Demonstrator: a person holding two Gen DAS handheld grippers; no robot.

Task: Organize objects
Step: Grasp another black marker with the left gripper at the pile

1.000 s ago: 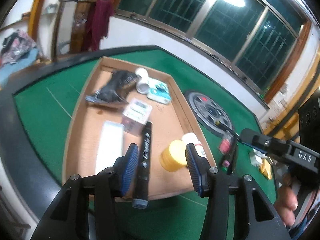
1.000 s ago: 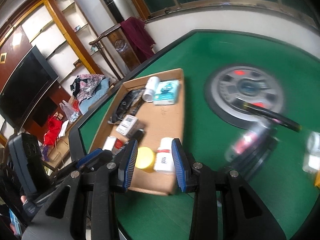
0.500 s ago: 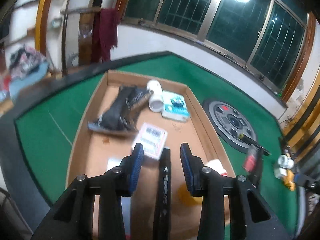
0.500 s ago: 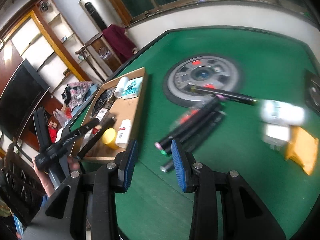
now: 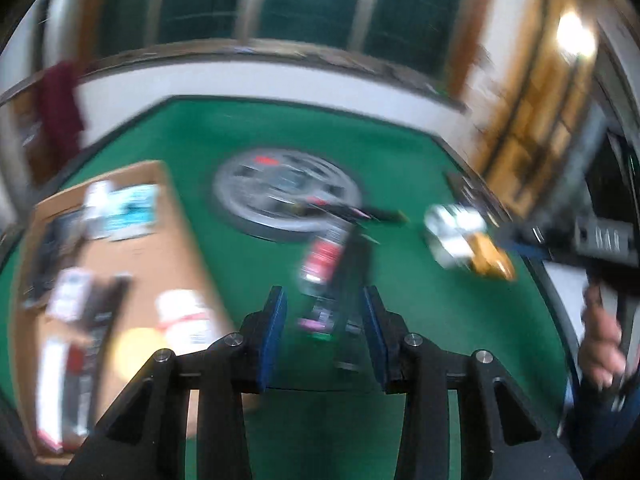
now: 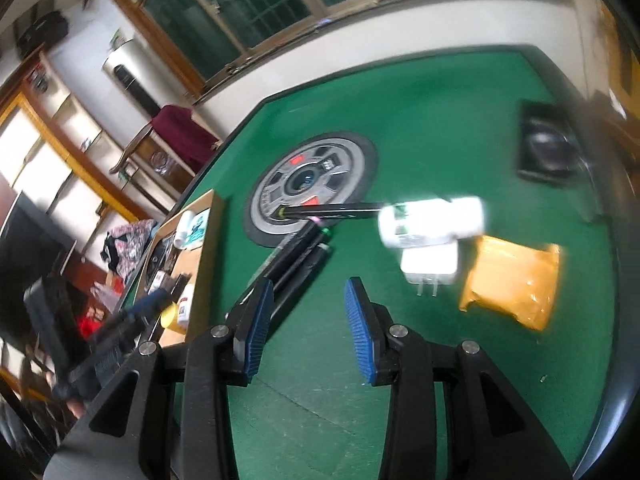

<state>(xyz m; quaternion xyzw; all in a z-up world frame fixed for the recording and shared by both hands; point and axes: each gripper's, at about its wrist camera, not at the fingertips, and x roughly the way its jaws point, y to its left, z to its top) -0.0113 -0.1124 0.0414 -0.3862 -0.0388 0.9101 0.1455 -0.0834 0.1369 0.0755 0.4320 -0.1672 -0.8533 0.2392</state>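
Grippers sweep toward clutter left on a green table.

Cardboard tray (image 6: 208,240) at left already holds items; beside it lie dark markers (image 6: 296,256), then a white bottle (image 6: 432,220), charger (image 6: 430,266) and yellow packet (image 6: 512,284). Left gripper (image 5: 324,316) and right gripper (image 6: 308,312) both stand released, empty. Best practice: centre the pads on one marker before clamping.

- counter (image 6: 440,112): matt green felt
- tray (image 6: 206,248): plain brown cardboard
- packet (image 6: 516,280): glossy, crinkled yellow plastic
- charger (image 6: 430,266): smooth white plastic
- right hand-held gripper (image 6: 309,322) pads (image 6: 358,332): ribbed blue rubber
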